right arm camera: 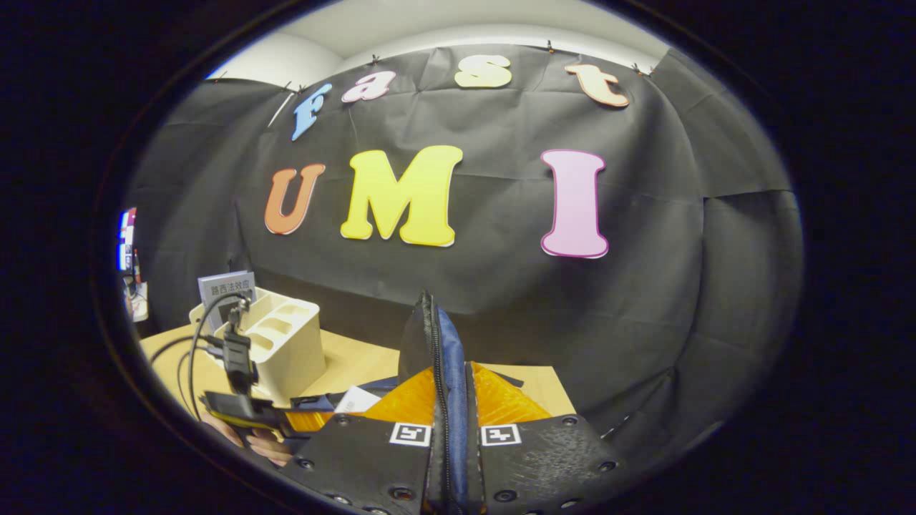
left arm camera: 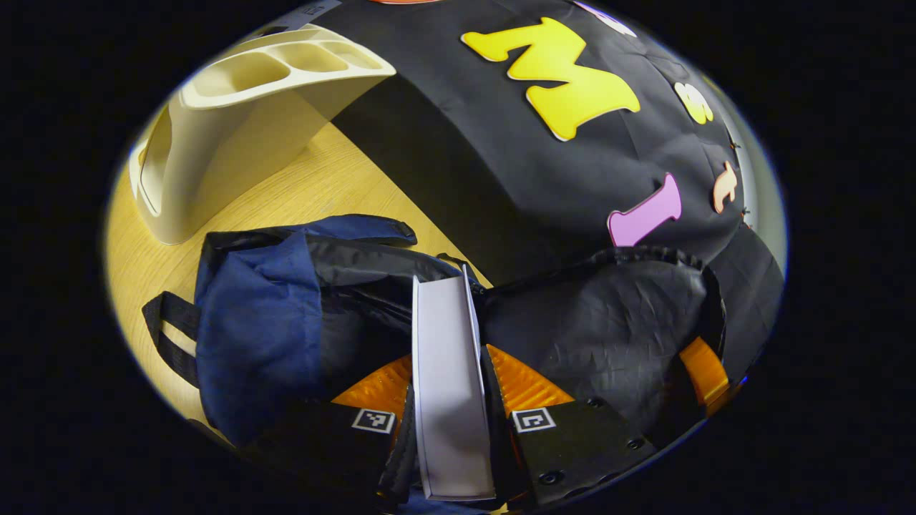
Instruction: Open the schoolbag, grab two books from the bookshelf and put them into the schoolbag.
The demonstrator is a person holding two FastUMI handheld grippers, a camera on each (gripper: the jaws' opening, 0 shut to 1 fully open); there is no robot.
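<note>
Book (left arm camera: 451, 372) sits clamped edge-up in our left gripper (left arm camera: 452, 418), poised above the open schoolbag (left arm camera: 286, 315) so it drops straight in. Our right gripper (right arm camera: 449, 429) pinches the bag's zipper flap (right arm camera: 436, 343), lifting it to keep the mouth wide. Bookshelf (left arm camera: 236, 136) stands far left.

This is a recording booth set up as a study corner rather than a real home: black cloth wall (right arm camera: 501, 300) pinned along its top under a pale ceiling, a light wooden table (left arm camera: 336, 186), a cream bookshelf (left arm camera: 243, 121), and trailing cables (right arm camera: 204, 322).
</note>
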